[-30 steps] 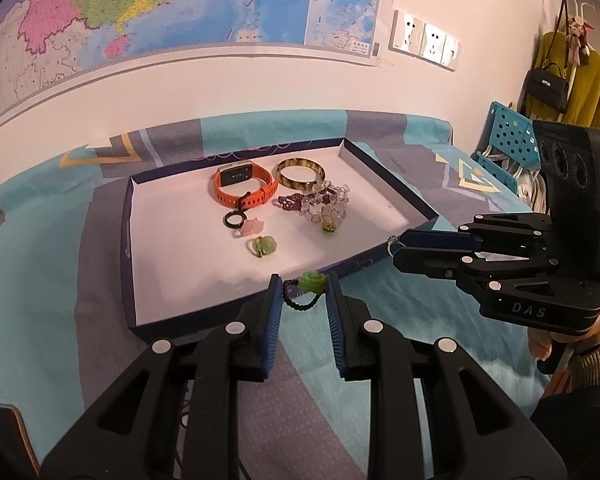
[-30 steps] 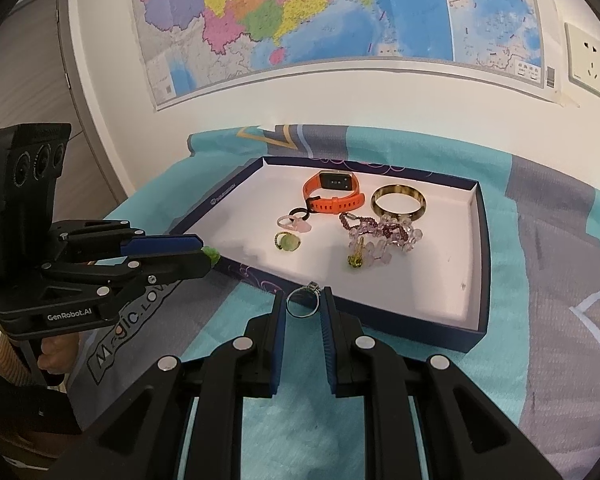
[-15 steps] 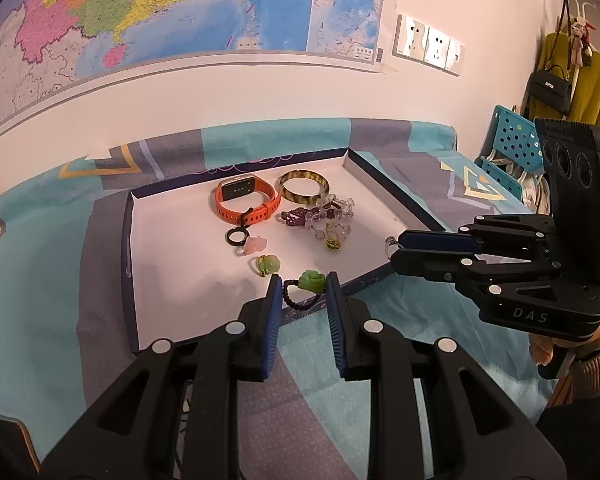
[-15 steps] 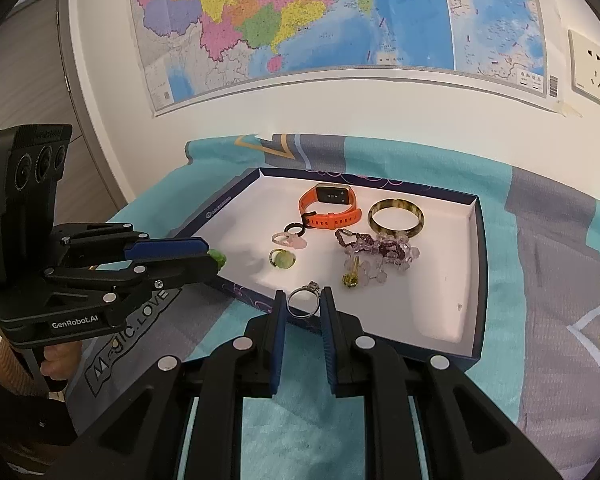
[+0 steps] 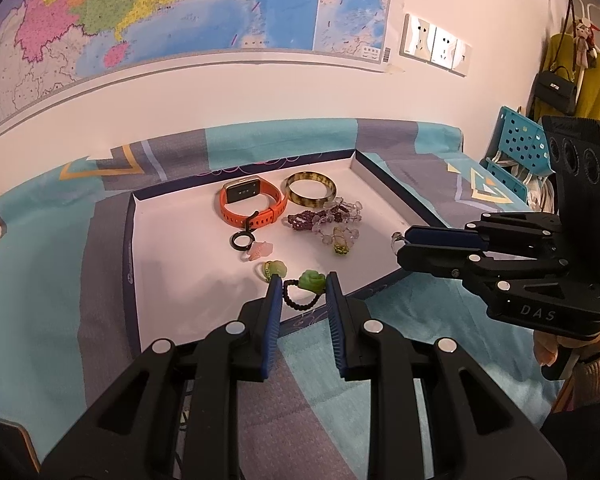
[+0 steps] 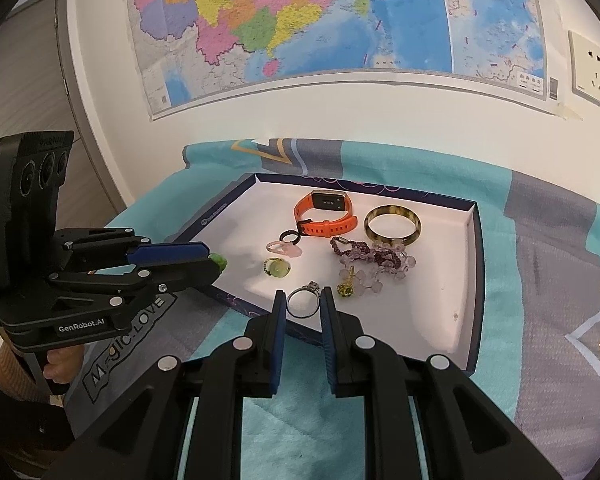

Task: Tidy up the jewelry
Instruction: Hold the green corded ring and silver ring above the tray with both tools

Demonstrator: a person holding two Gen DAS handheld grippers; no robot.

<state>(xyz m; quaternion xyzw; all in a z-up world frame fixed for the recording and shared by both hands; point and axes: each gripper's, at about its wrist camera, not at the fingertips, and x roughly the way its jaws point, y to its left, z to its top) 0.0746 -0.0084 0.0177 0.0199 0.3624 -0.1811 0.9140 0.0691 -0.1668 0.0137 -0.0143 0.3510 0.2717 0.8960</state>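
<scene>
Left gripper (image 5: 303, 294) pinching black beaded ring with green rose (image 5: 306, 289) over near edge of white tray (image 5: 172, 280), right gripper (image 6: 303, 305) clamping silver ring (image 6: 303, 300), stone at 1 o'clock, door (image 6: 24, 76) only in right view, coat rack (image 5: 580, 40) only in left.

L gripper (image 5: 303, 295) & R gripper (image 6: 303, 306): jaws clamped, both angled down

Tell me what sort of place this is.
Most likely a room in a home, perhaps a bedroom. A large map is taped to the wall, a coat and handbag hang on a rack, and the tray of jewelry lies on a patterned blanket.
</scene>
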